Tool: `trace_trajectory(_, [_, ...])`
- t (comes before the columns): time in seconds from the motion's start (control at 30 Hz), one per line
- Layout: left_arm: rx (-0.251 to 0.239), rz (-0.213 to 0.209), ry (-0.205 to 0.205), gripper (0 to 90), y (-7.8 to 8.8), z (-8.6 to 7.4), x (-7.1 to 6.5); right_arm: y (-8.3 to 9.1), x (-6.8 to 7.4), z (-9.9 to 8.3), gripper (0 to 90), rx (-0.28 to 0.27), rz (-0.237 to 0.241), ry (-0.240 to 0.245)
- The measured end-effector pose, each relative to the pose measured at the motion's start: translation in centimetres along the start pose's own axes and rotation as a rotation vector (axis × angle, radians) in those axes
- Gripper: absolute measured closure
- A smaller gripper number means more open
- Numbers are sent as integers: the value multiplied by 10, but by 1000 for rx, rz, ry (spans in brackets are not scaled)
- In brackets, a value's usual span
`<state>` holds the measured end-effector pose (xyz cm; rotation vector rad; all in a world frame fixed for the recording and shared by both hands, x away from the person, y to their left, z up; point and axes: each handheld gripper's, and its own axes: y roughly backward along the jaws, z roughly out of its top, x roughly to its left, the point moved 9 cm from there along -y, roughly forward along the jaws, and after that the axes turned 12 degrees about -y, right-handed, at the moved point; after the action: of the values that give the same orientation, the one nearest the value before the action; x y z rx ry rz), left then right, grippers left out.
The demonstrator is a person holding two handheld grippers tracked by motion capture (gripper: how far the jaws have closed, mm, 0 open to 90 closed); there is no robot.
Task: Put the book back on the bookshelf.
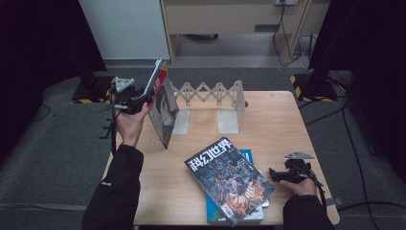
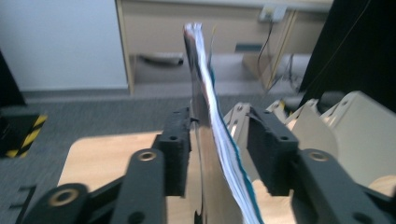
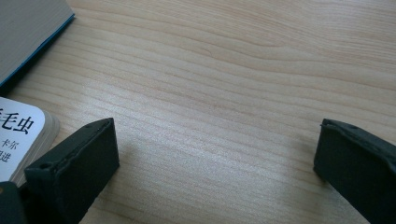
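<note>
A thin magazine [image 1: 163, 112] stands upright and tilted at the table's left edge, next to the white folding book rack [image 1: 210, 93]. My left gripper [image 1: 146, 98] is at its top edge. In the left gripper view the magazine [image 2: 205, 93] runs between the jaws of my left gripper [image 2: 219, 140]. The left pad is at its cover and a gap shows on the right, so the gripper is open. A dark science-fiction magazine [image 1: 230, 179] lies flat on a blue book [image 1: 246, 155]. My right gripper [image 1: 272, 173] rests open just right of them, with bare wood between its jaws [image 3: 215, 154].
The wooden table [image 1: 287, 120] has bare wood at the right and front left. In the right gripper view a blue-edged book [image 3: 28, 32] and a white printed corner [image 3: 23, 135] lie to the left. The rack's panels [image 2: 355, 126] stand right of the left gripper.
</note>
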<state>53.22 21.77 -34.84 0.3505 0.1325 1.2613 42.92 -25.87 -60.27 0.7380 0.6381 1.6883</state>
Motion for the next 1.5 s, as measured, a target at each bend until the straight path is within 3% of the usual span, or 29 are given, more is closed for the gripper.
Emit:
trace_trajectory(0.33, [-48,-50,-9,422,33,-6,-2,0,0,0,1,-25,2,1])
trace_trajectory(0.57, [-73,-99,-22,344,58,-25,-9,0,-1,-1,2,-42,3,-2])
trace_trajectory(0.67, [-61,-127,-20,325,65,-44,-16,0,-1,-1,2,-41,3,-3])
trace_trajectory(1.07, [34,-201,-44,310,62,-107,-42,0,-1,-1,5,-44,3,-4])
trace_trajectory(1.23, [51,-231,-38,304,58,-124,-53,0,-1,0,29,-46,7,-9])
trace_trajectory(1.27, [81,-248,-49,304,54,-134,-59,1,-1,0,65,-40,4,-7])
trace_trajectory(1.37, [89,-279,-38,304,51,-142,-67,4,-1,1,149,-30,12,9])
trace_trajectory(1.4, [109,-308,-27,302,48,-150,-74,6,0,1,166,-23,15,7])
trace_trajectory(1.5, [125,-316,-32,280,45,-157,-79,7,0,1,185,-16,10,8])
